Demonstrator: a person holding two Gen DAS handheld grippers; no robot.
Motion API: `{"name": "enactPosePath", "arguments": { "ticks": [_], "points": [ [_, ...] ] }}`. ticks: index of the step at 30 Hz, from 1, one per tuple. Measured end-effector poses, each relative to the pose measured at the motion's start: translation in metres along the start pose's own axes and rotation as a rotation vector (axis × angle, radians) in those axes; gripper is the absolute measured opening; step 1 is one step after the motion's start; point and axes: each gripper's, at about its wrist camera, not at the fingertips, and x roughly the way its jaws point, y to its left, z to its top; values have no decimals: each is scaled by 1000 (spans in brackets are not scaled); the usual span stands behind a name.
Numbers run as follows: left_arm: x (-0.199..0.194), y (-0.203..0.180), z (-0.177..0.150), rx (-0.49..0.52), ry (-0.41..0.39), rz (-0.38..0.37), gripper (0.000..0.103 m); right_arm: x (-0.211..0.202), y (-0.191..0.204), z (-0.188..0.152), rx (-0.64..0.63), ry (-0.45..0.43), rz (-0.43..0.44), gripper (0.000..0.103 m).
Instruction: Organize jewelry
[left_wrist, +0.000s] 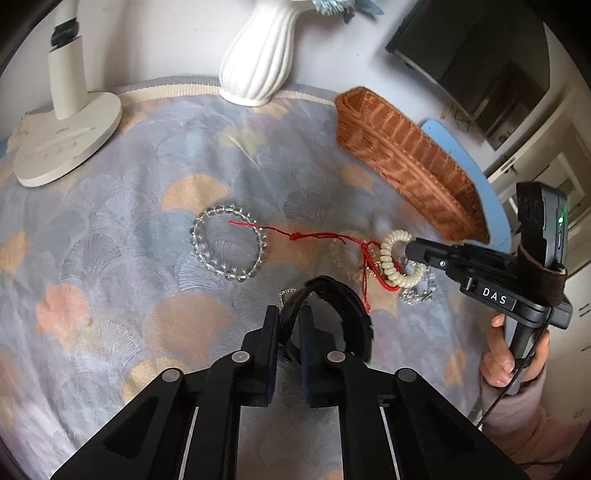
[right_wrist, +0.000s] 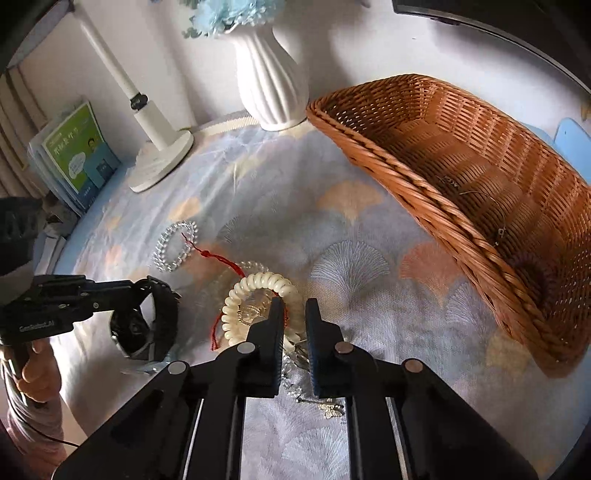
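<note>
My left gripper (left_wrist: 287, 317) is shut on the strap of a black watch (left_wrist: 343, 314), held just above the cloth; it also shows in the right wrist view (right_wrist: 147, 321). My right gripper (right_wrist: 294, 314) is shut on a cream coil bracelet (right_wrist: 258, 295), which also shows in the left wrist view (left_wrist: 397, 258). A red cord (left_wrist: 314, 236) lies under the coil. A clear bead bracelet (left_wrist: 227, 242) lies on the cloth to the left. Silver pieces (right_wrist: 325, 402) lie under my right gripper. The wicker basket (right_wrist: 461, 206) stands at the right and holds a thin chain (right_wrist: 480, 199) and a dark ring.
A white ribbed vase (right_wrist: 271, 85) and a white lamp base (right_wrist: 162, 162) stand at the back of the patterned cloth (right_wrist: 351, 229). Books (right_wrist: 77, 151) lean at the far left. A blue board (left_wrist: 465, 162) lies behind the basket.
</note>
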Motion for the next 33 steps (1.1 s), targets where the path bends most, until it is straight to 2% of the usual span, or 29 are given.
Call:
{"name": "enactPosePath", "arguments": {
  "ticks": [5,8,10,15,17,19,22,23,24,25,29,33],
  "points": [
    [-11,3,0,-7,-44,-36,5,-12,0,-1,5,-25,9,13],
    [-9,3,0,6,-27,-2,5,-14,3,-1,-1,-29,9,13],
    [-5,3,2,23,-14,-19,6,-14,3,-2,-4,-27,11,13],
    [0,2,11,48,8,-29,25,-12,3,-5,-4,-19,16,13],
    [5,1,14,68,29,-10,30,-12,2,-4,-3,-20,16,13],
    [13,-2,18,101,66,0,30,-12,2,-4,-3,-21,19,13],
    [30,-8,25,135,124,46,30,-11,3,-3,-6,-24,20,13],
    [35,-10,27,140,136,67,25,-12,3,-3,-8,-25,19,13],
    [38,-12,28,149,151,70,12,-12,3,-3,-9,-26,20,13],
    [41,-14,29,154,164,67,9,-13,3,-3,-9,-27,22,13],
    [37,-20,29,158,152,101,9,-20,0,-4,-2,-35,34,13],
    [19,-14,26,114,107,56,9,-36,-2,-4,10,-64,70,13]
  ]
}}
